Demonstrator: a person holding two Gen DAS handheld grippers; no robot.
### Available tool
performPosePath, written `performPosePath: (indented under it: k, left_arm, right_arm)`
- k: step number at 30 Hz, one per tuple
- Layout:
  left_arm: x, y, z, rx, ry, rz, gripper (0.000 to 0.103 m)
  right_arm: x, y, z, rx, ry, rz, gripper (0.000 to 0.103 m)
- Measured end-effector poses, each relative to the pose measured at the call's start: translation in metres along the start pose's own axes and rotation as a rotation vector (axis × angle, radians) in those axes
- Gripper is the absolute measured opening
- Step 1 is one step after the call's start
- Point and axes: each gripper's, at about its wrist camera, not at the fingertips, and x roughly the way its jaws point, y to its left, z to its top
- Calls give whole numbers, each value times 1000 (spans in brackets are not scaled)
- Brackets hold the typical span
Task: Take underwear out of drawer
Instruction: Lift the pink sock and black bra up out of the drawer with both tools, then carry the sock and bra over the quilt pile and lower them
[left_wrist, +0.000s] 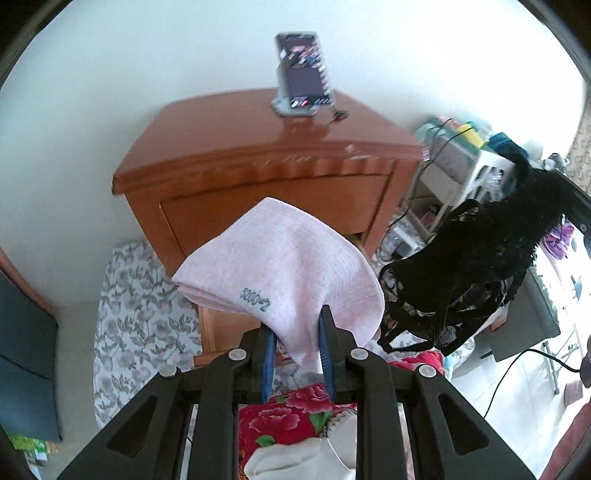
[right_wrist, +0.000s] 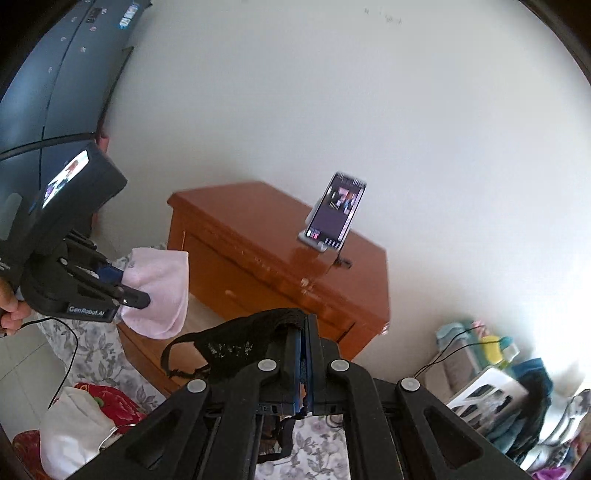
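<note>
Left gripper (left_wrist: 295, 325) fingers are clamping pink underwear (left_wrist: 280, 266); right gripper (right_wrist: 304, 332) fingers are pinching black lace underwear (right_wrist: 236, 343), near the nightstand (left_wrist: 258, 155).

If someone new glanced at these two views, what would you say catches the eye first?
Probably the two garments held up in front of the wooden nightstand: a pale pink garment pinched in the left gripper, and black lace underwear hanging from the shut right gripper. After that, the lit phone propped on a stand on the nightstand's top, against the white wall.
</note>
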Motion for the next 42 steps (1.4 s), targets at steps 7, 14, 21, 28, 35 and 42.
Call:
performPosePath:
  k: [7, 14, 21, 28, 35, 42]
  left_arm:
    - [-58, -30, -15, 72, -70, -7, 22]
    - [-85, -54, -48, 167, -115, -42, 22]
    - [-77, -88, -99, 285, -116, -76, 22]
    - [-42, -74, -137, 238, -58, -136, 22]
    - [-5, -47, -161, 134, -40, -122, 22]
    - [18, -31, -177, 60, -24, -89, 22]
  right_arm:
    - [-64, -11, 8, -7, -75, -16, 2]
    - [-112, -12, -4, -16, -110, 7, 2]
    - [-130, 2, -37, -31, -111, 75, 2]
    - [-117, 29, -88, -67, -28, 176, 2]
    - [-97, 35, -125, 3, 44, 274, 2]
    - [-96, 42, -163, 101, 73, 415, 2]
